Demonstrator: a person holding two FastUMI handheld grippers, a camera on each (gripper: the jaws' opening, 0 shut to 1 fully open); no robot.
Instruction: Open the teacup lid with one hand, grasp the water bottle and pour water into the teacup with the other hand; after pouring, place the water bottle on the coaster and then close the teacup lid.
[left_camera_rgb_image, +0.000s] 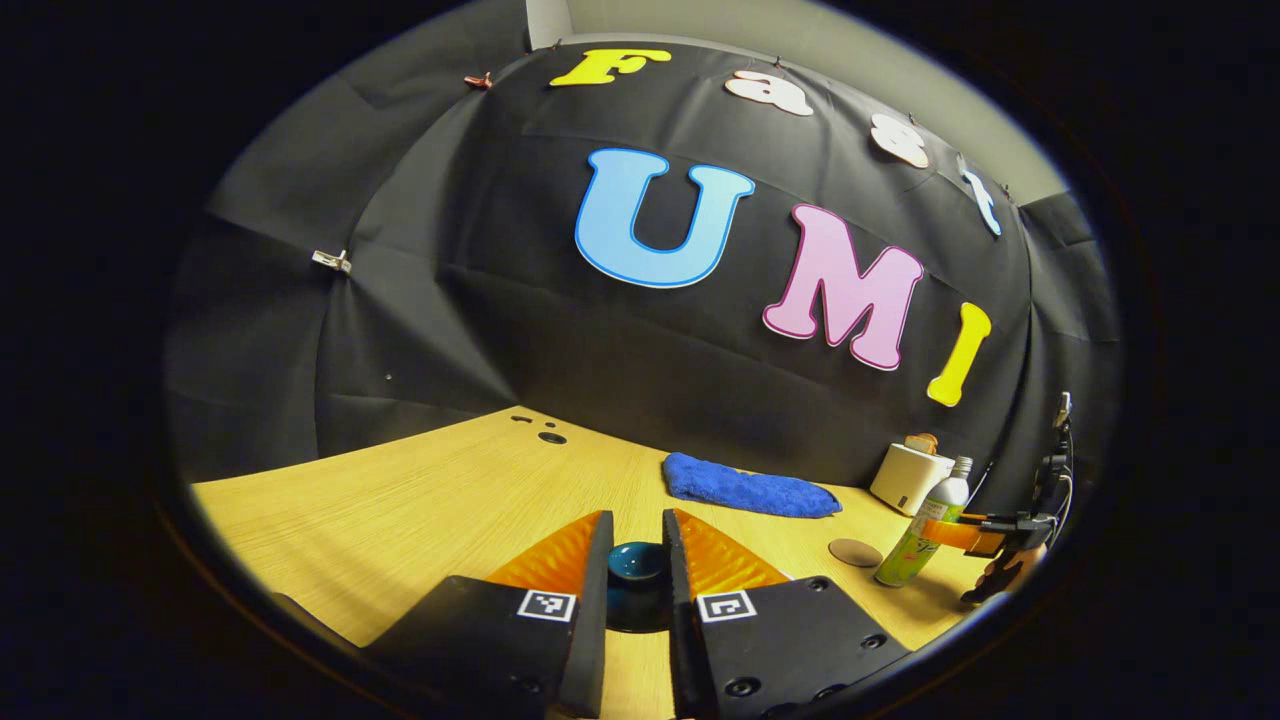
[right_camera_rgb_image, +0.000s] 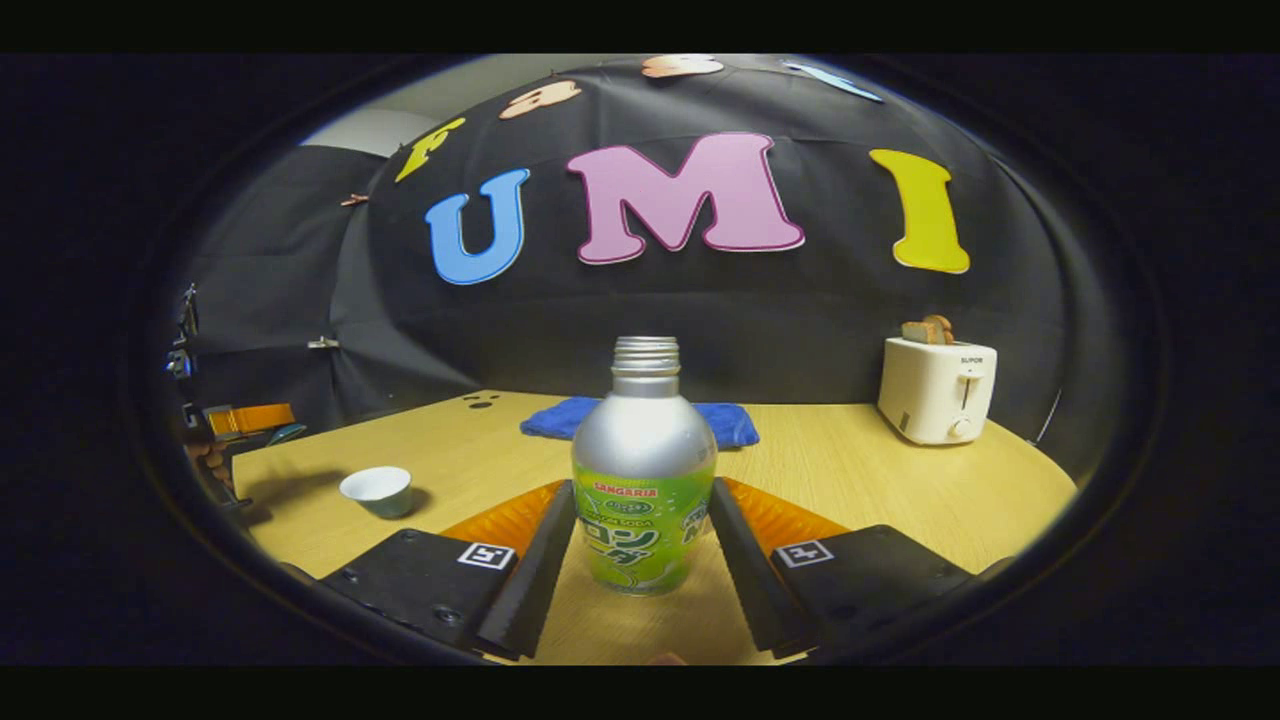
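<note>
- Water bottle (right_camera_rgb_image: 643, 470), uncapped and upright, stands on the wooden desk (right_camera_rgb_image: 880, 490) between the fingers of the right hand-held gripper (right_camera_rgb_image: 640, 550), which clasp its green label on both sides.
- In the left gripper view the same bottle (left_camera_rgb_image: 925, 535) leans within that hand-held gripper (left_camera_rgb_image: 975, 535), just beside the round coaster (left_camera_rgb_image: 855, 552).
- The left hand-held gripper (left_camera_rgb_image: 638, 575) is clenched on the dark blue teacup lid (left_camera_rgb_image: 637, 562), held between its fingers above the desk (left_camera_rgb_image: 420, 500).
- The teacup (right_camera_rgb_image: 377, 490), white inside and uncovered, sits on the desk's left part in the right gripper view, well apart from the bottle.
- A blue towel (left_camera_rgb_image: 750, 488) lies by the booth wall; a white toaster (right_camera_rgb_image: 937, 388) holding bread stands to its right.
</note>
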